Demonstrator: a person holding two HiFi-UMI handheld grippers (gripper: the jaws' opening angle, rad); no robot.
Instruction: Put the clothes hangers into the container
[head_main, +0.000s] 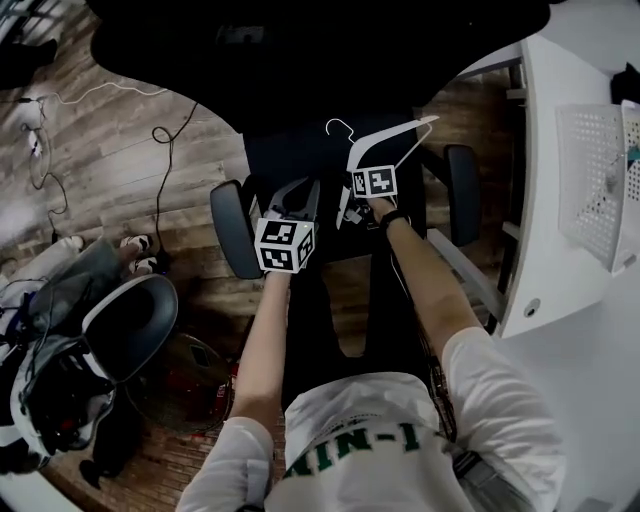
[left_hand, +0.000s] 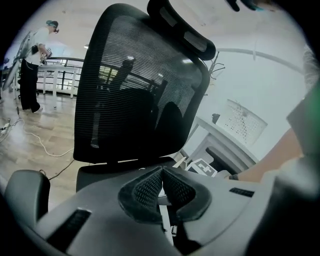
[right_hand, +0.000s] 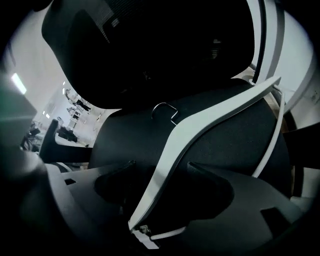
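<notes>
L tongs (left_hand: 161, 170): pads together at the tips, nothing btwn them. They sit over the front of the black office chair (left_hand: 140, 85), facing its mesh backrest and headrest (left_hand: 182, 30).

R tongs (right_hand: 161, 165): jaws wide apart, white clothes hanger (right_hand: 200, 120) running thru the gap. Neither pad is on it, so no clamp. One hanger arm passes btwn the jaws and its end is close to the tong base. The metal hook (right_hand: 165, 107) is at the far side, over the dark seat. The thin lower bar curves off to the right.

Head view: both arms reach fwd over the chair, marker cubes up. The hanger (head_main: 385, 140) is just beyond the R cube, btwn the two armrests (head_main: 232, 230) (head_main: 462, 195). Can't tell if it lies flat on the seat or is propped.

Container = white perforated basket (head_main: 590, 170) on the white bench (head_main: 570, 330), to the right of the chair and well apart from the hanger. Can't see its contents from here.

Wood floor (head_main: 120, 180) on the left w/ loose cables (head_main: 170, 140).
</notes>
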